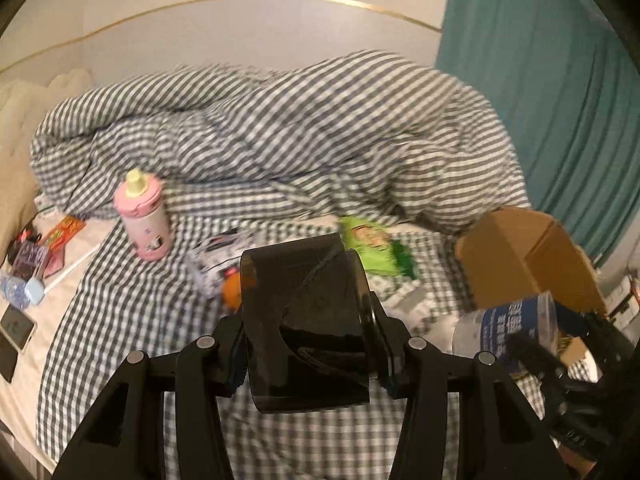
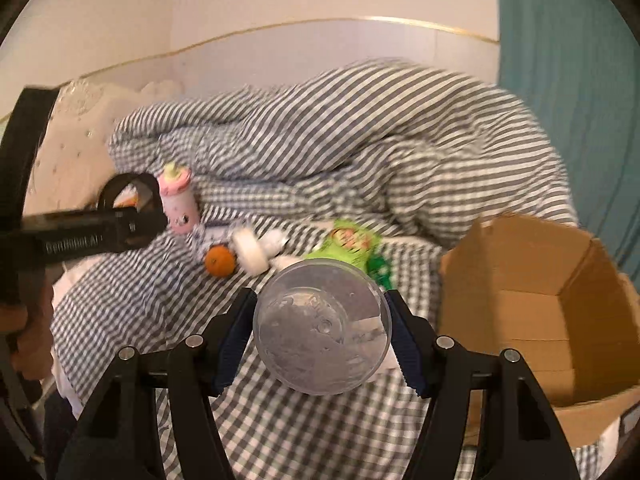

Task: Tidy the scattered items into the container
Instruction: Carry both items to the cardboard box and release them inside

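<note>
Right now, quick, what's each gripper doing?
Left gripper: closed on a dark cup.
Right gripper: closed on a clear bottle.

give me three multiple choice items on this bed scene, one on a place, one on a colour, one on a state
1. Where does the cardboard box stand relative to the right tool?
A. to its right
B. to its left
C. behind the duvet

2. What colour is the body of the upright bottle on the bed?
A. blue
B. pink
C. black

3. What is the state of the left tool?
A. open and empty
B. shut on a dark translucent cup
C. shut on an orange

Answers:
1. A, the open box fills the right side of the right wrist view.
2. B, its body is pink under a pale yellow cap.
3. B, the smoky cup sits clamped between both fingers, while the orange lies on the checked sheet.
</note>
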Motion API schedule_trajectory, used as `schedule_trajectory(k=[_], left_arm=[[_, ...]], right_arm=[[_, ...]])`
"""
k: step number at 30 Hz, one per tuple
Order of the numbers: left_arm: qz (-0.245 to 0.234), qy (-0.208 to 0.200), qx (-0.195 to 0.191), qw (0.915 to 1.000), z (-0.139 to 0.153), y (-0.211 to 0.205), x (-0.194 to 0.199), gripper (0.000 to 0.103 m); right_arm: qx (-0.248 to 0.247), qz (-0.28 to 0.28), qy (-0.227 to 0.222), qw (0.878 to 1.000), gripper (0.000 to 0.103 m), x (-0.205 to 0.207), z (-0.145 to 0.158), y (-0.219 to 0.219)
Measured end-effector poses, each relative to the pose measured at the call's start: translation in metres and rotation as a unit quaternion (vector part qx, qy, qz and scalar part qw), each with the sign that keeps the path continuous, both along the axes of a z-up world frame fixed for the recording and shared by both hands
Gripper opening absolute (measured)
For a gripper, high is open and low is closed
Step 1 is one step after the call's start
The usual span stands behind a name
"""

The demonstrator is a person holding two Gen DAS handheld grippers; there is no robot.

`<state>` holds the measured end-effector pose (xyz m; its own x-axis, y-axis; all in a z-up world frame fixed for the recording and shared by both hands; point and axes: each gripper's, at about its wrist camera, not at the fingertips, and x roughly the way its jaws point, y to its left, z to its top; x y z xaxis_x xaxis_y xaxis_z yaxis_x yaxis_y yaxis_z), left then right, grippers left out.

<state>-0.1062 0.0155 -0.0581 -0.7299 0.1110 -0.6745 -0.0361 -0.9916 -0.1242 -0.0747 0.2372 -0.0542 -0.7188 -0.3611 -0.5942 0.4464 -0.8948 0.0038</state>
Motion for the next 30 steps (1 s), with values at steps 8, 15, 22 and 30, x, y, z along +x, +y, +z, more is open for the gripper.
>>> schedule_trajectory(k=[8,15,22,30], left_arm=[[-0.044,0.031,-0.007,0.9985,0.042,0.064,0.017,0.051],[-0.086,0.049,0.000,0.9951,0.064,0.125,0.023,0.051],[-0.130,0.050,0.012,0.9902,0.066,0.190,0.018,0.051],[-0.163,0.050,0.014,0.9853,0.062,0.251,0.013,0.051]], right_arm=[[-0.015,-0.059,0.043,0.997,0.064,0.021,0.047,0.067],[-0.009,-0.108,0.067,0.992,0.064,0.045,0.072,0.126],[0.005,-0.162,0.071,0.984,0.064,0.050,0.081,0.189],[0.004,-0.191,0.066,0.979,0.064,0.042,0.080,0.236]])
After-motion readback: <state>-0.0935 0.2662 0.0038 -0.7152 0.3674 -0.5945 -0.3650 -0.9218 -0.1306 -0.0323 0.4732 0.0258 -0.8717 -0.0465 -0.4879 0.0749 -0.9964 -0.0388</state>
